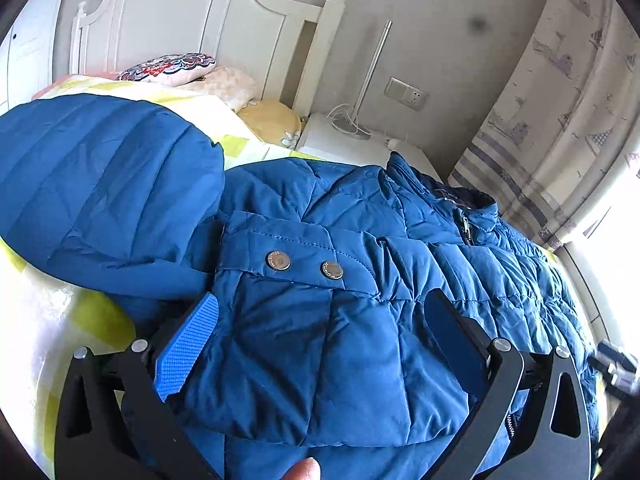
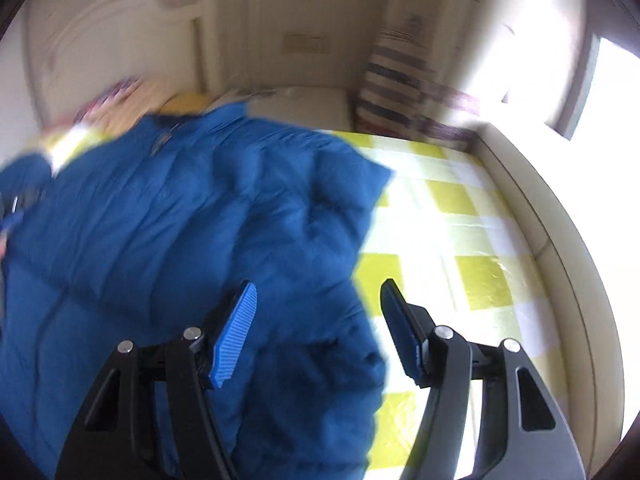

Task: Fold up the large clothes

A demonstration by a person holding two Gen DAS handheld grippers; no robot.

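Note:
A large blue quilted puffer jacket lies on the bed, a sleeve cuff with two metal snaps folded across its body. My left gripper is open, its fingers spread either side of the cuff fabric. In the blurred right wrist view the jacket covers the left half. My right gripper is open over the jacket's right edge, its left fingertip above the fabric and the right one above the sheet.
The bed has a yellow-and-white checked sheet. Pillows lie by the white headboard. A white nightstand with a lamp pole stands beyond. Curtains and a bright window are on the right.

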